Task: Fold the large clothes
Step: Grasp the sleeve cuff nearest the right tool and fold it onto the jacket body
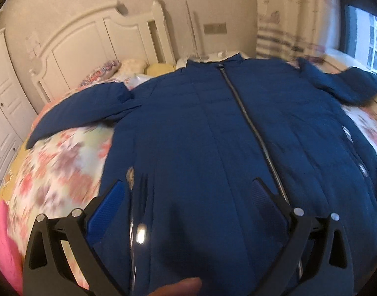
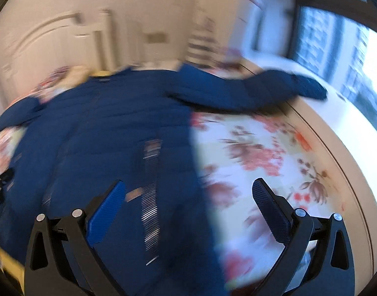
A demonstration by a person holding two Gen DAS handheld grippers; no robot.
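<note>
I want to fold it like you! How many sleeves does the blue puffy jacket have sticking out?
2. One sleeve of the blue puffy jacket stretches toward the white headboard, the other sleeve toward the window.

- Jacket (image 1: 200, 128) lies flat on the bed (image 1: 57, 162) — sleeves spread left and right.
- Pillows (image 1: 134, 65) behind it, before the headboard (image 1: 94, 37).
- Window (image 1: 368, 39) to the right.

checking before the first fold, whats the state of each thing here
jacket: flat on the bed, front up, unfolded
zipper: closed
left sleeve: spread outward
right sleeve: spread outward
left gripper: open, over the jacket
right gripper: open, over the jacket's edge
floral bedsheet: spread under the jacket
</note>
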